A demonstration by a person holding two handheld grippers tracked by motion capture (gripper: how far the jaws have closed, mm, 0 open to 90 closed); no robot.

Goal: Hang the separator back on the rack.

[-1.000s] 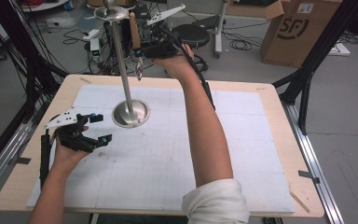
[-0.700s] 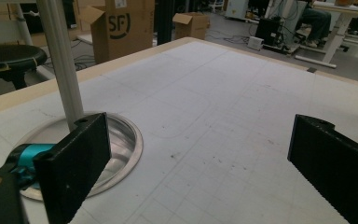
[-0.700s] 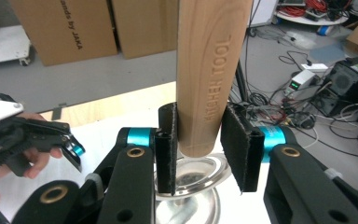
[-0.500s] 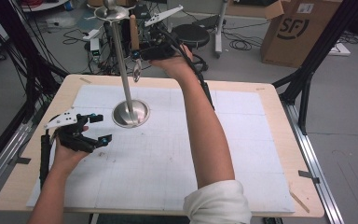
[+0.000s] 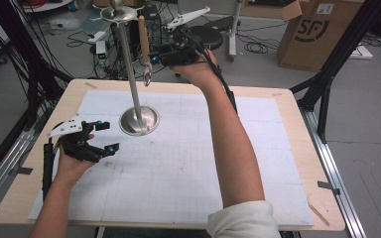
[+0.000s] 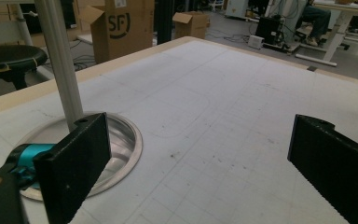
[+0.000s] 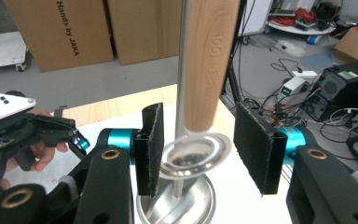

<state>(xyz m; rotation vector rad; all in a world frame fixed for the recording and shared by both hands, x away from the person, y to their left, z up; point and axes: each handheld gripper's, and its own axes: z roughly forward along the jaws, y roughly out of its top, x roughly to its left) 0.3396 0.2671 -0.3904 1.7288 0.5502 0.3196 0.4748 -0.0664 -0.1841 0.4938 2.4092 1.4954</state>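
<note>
Upper middle of frame: right gripper (image 5: 155,53) fingers spread, straddling the wooden-handled strainer (image 5: 144,37) hanging off the stand (image 5: 131,79). Clench squarely on handle, then lift clear. Left gripper (image 5: 100,137) released, low on desk (image 5: 278,124).

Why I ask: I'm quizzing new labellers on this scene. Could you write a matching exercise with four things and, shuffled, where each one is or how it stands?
Things:
1. wooden handle
2. stand base
3. left gripper
4. cardboard box

Places or states:
a. beyond the table's far right corner
b. hanging upright beside the pole
c. open, low over the mat near the base
d. flat on the white mat

Pairs: 1-b, 2-d, 3-c, 4-a
</note>
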